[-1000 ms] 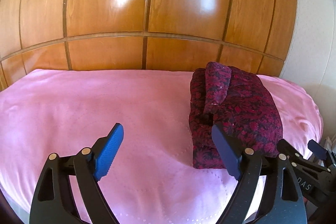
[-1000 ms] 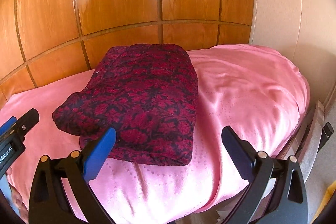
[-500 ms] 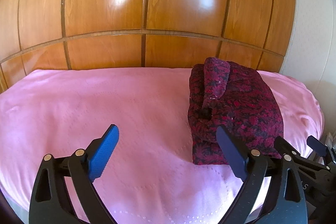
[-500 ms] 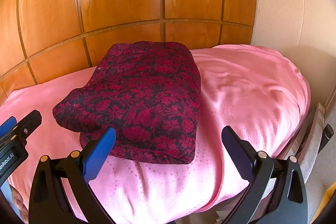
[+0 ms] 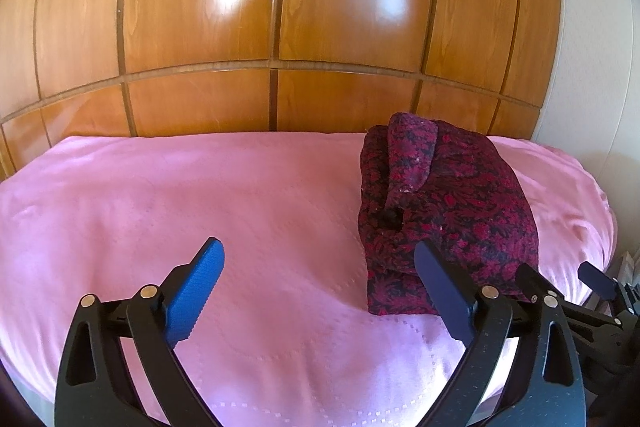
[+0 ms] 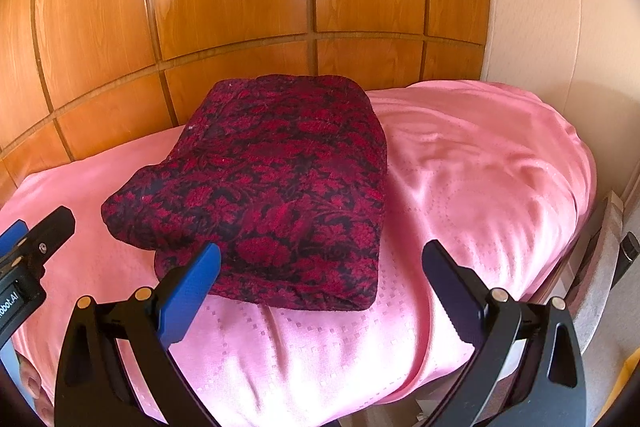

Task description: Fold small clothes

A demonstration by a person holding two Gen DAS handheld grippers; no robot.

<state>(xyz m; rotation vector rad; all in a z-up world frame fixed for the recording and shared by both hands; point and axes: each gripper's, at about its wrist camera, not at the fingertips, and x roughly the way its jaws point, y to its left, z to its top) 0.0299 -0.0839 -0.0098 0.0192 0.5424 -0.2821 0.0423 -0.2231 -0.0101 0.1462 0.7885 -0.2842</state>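
Observation:
A dark red and black flower-patterned garment [image 5: 448,211] lies folded into a thick block on the pink bed cover [image 5: 200,195], on the right side near the wooden headboard; it also shows in the right wrist view [image 6: 276,187]. My left gripper [image 5: 320,291] is open and empty, low over the cover, to the left of and short of the garment. My right gripper [image 6: 320,287] is open and empty, just short of the garment's near edge. Each gripper shows at the edge of the other's view.
A glossy wooden panelled headboard [image 5: 280,27] runs along the far side of the bed. A pale wall [image 6: 540,7] stands at the right. The bed's right edge [image 6: 576,227] drops off to a chair and the floor.
Both grippers have drawn back a little from the garment and stay open. The garment has not moved.

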